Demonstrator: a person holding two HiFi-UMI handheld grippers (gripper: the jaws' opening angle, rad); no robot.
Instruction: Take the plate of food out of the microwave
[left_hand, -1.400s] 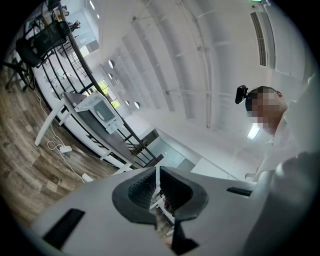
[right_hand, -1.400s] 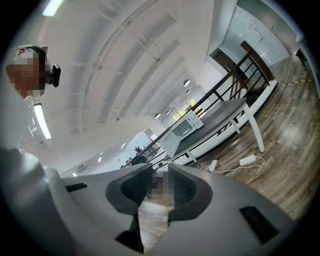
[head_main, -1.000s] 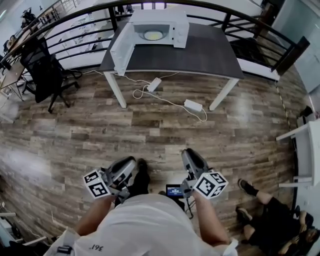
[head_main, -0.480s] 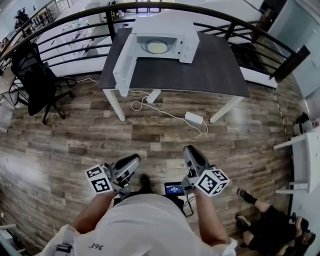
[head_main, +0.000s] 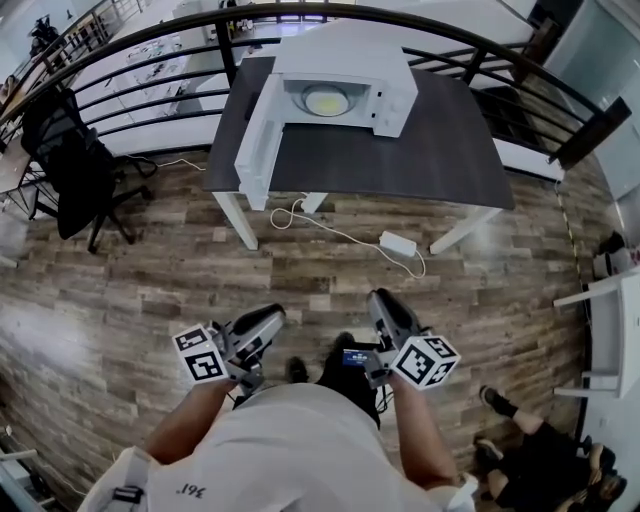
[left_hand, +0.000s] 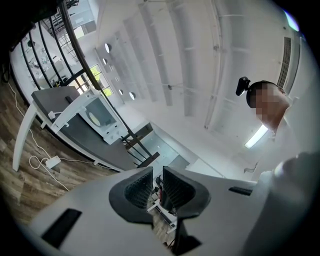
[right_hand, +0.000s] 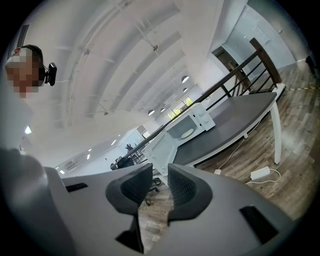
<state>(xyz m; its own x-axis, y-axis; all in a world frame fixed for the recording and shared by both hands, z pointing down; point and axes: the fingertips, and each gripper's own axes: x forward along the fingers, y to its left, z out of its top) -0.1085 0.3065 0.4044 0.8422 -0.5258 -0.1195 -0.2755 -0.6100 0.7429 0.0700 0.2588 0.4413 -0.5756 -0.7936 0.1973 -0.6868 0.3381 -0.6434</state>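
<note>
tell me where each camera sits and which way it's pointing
Head view: on the person's head, looking forward and steeply down at the floor, table and open microwave; shows torso, forearms, left gripper and right gripper.
Left gripper view: on the left gripper, looking along its parted, empty jaws, table at far left; the person's head shows at right.
Right gripper view: on the right gripper, likewise, table ahead; head shows at upper left.
Shared: all three see the microwave with the plate inside.

The left gripper (left_hand: 157, 176) holds its jaws a narrow gap apart, with nothing between them. Far off at the left, in a tilted view, the microwave (left_hand: 108, 131) stands on the dark table (left_hand: 84, 143) — door (left_hand: 68, 111) swung open, plate (left_hand: 94, 116) inside.
</note>
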